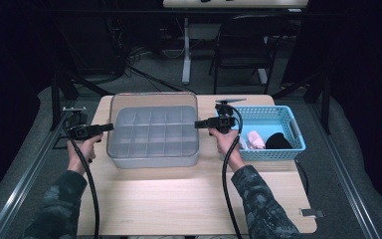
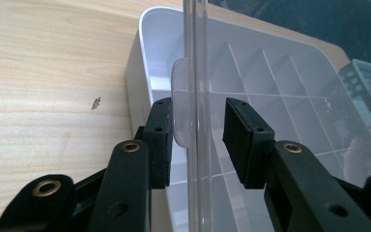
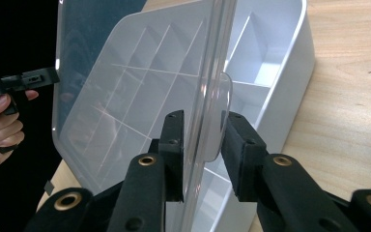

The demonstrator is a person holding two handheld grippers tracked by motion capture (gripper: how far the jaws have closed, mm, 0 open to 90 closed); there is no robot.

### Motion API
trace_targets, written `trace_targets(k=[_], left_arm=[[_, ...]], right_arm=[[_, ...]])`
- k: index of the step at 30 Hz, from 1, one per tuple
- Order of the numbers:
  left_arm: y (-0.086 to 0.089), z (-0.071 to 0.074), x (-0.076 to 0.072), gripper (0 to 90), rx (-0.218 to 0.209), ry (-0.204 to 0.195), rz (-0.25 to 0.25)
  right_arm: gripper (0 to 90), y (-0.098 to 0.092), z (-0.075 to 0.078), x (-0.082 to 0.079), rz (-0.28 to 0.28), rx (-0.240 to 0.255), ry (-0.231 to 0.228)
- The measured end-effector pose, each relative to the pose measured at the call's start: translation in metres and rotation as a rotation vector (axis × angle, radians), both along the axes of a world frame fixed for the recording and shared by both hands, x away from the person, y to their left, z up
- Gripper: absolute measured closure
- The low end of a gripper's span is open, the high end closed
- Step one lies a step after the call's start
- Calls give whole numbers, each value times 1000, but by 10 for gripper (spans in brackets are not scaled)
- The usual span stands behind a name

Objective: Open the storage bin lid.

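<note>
A white compartment box (image 1: pixel 154 160) stands mid-table with its clear lid (image 1: pixel 154 99) raised. My left gripper (image 1: pixel 110 127) reaches in at the lid's left edge and my right gripper (image 1: pixel 197 123) at its right edge. In the left gripper view the lid edge (image 2: pixel 196 72) and its tab (image 2: pixel 181 96) stand between the jaws of my left gripper (image 2: pixel 198 125); one pad (image 2: pixel 160 140) is at the tab, the other stands off it. In the right gripper view my right gripper (image 3: pixel 203 140) straddles the lid edge (image 3: pixel 212 63) and tab (image 3: pixel 222 96), with a thin gap left.
A blue basket (image 1: pixel 273 154) sits right of the box, holding a pink item (image 1: pixel 256 139) and a black item (image 1: pixel 277 142). Bare wooden table (image 1: pixel 189 199) lies in front of the box. A chair (image 1: pixel 243 45) stands behind the table.
</note>
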State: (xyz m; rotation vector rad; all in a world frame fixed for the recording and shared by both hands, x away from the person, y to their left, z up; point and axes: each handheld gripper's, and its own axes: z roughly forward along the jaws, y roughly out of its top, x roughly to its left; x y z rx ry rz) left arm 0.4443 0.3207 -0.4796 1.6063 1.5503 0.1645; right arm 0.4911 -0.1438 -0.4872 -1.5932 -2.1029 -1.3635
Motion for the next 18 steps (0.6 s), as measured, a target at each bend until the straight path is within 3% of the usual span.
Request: trace_targets(k=[18], left_arm=[[-3,11,-8,664,17,-38,14]], right_arm=[[747,-5,7,-5,2,45,-22]])
